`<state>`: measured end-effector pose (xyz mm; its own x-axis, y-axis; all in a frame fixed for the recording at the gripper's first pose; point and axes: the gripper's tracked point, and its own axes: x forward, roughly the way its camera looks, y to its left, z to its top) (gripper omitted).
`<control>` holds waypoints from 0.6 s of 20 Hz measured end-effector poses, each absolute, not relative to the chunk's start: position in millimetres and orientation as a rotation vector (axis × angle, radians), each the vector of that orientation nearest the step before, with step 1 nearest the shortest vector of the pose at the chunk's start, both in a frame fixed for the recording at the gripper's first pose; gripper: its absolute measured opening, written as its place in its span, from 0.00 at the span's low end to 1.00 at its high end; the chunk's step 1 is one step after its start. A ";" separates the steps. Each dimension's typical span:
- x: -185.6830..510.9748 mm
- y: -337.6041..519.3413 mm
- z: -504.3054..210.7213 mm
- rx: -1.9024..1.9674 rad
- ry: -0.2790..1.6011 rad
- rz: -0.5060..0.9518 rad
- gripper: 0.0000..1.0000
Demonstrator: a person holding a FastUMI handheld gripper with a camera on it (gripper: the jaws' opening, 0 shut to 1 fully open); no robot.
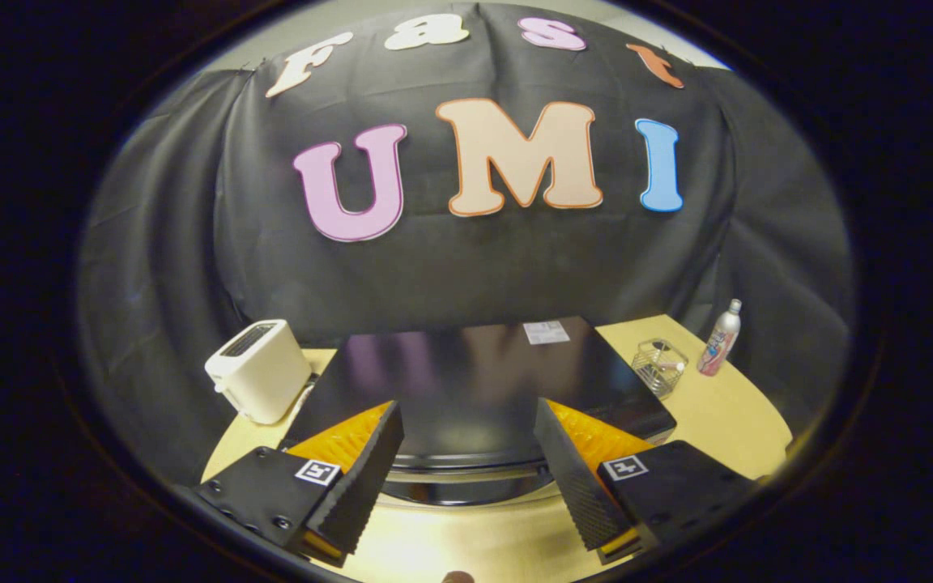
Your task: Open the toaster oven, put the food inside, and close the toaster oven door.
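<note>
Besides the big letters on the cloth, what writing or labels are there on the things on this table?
Nothing readable.
White sticker on top of the black toaster oven: print too small.
Spray bottle label: blurred.
Square coded tags on the open gripper: patterns, not words.
White toaster: no visible writing.

Glossy black toaster oven [483,380] with a white label; left of it a cream-white toaster [258,370]; right, a silver-and-pink spray bottle [719,338]; pale yellow wooden bench [726,421].
</note>
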<state>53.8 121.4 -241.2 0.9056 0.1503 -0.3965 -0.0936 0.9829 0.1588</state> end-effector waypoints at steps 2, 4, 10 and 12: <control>50.6 118.9 -250.8 0.133 0.441 0.118 1.00; 48.0 118.0 -261.0 0.134 0.463 0.114 1.00; 42.1 115.9 -270.0 0.147 0.470 0.115 1.00; 41.3 115.9 -270.9 0.142 0.477 0.123 1.00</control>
